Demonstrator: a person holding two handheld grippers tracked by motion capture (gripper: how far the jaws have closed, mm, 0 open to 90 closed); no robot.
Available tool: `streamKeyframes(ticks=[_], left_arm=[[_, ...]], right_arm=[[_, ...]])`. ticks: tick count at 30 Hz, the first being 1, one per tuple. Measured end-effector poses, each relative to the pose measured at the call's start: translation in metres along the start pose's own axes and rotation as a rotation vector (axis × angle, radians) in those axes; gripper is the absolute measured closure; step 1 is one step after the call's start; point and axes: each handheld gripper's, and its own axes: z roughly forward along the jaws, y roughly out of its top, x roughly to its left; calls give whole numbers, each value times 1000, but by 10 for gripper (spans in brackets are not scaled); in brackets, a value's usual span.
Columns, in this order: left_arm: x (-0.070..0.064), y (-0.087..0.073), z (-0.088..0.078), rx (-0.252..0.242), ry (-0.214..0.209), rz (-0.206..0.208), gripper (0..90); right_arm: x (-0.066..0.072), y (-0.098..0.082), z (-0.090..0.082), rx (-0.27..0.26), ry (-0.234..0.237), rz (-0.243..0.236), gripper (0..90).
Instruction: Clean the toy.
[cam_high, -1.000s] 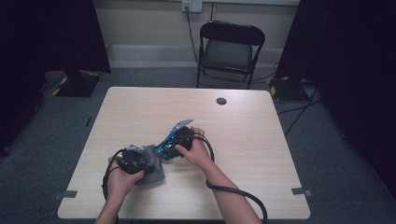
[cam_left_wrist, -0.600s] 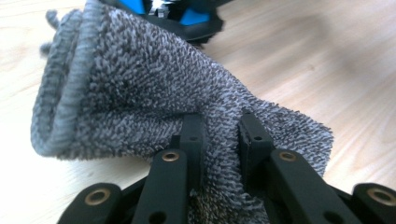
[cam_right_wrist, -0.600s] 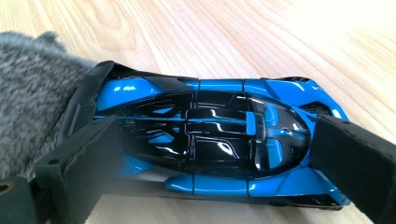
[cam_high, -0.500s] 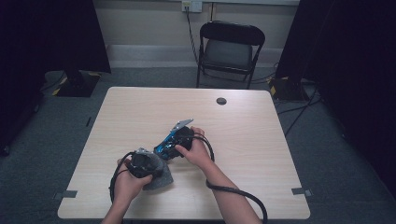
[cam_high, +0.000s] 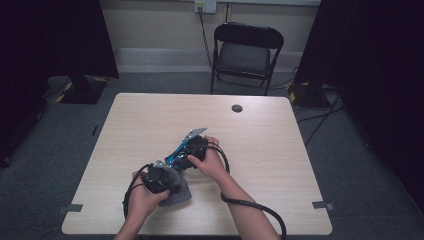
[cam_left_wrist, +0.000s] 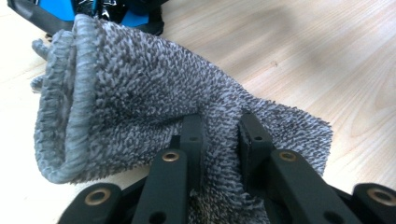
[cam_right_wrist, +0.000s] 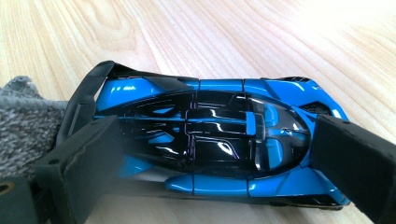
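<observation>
A dim room with dark curtains either side, a folding chair (cam_high: 247, 52) against the far wall, and a pale wooden bench (cam_high: 150, 120) with a small black disc (cam_high: 237, 108) near its far edge. From the high view, a person's forearms come in from the near side: the left gripper (cam_high: 161, 179) sits over a grey cloth (cam_high: 179, 192) toward the near edge, and the right gripper (cam_high: 196, 149) is just beyond it, around a blue toy car (cam_high: 179, 154). In the left gripper view, the two black fingers (cam_left_wrist: 194, 135) are clenched on a bunched fold of the cloth (cam_left_wrist: 135, 98), whose hemmed edge curls up toward the car's blue tail (cam_left_wrist: 56, 11) just behind it. In the right gripper view, the fingers (cam_right_wrist: 359, 163) stand at the car's (cam_right_wrist: 210, 135) nose and tail, apparently gripping it lengthwise as it lies flat on the wood; the cloth (cam_right_wrist: 25, 121) touches its rear end. This looks like wiping the car with the cloth. To do it well, I'd keep the car pinned steady, draw the cloth across the glossy roof in light strokes, and keep the left fingers themselves off the paint.
</observation>
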Motion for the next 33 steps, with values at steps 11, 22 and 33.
streamKeyframes(ticks=[11, 22, 33], left_arm=[[-14, 2, 5, 11, -50, 30, 753], [-22, 3, 8, 12, -78, 51, 752], [-28, 6, 9, 15, -116, 75, 751]], right_arm=[[0, 0, 0, 2, 1, -3, 17], [0, 0, 0, 1, 1, -2, 17], [-1, 0, 0, 2, 1, -3, 17]])
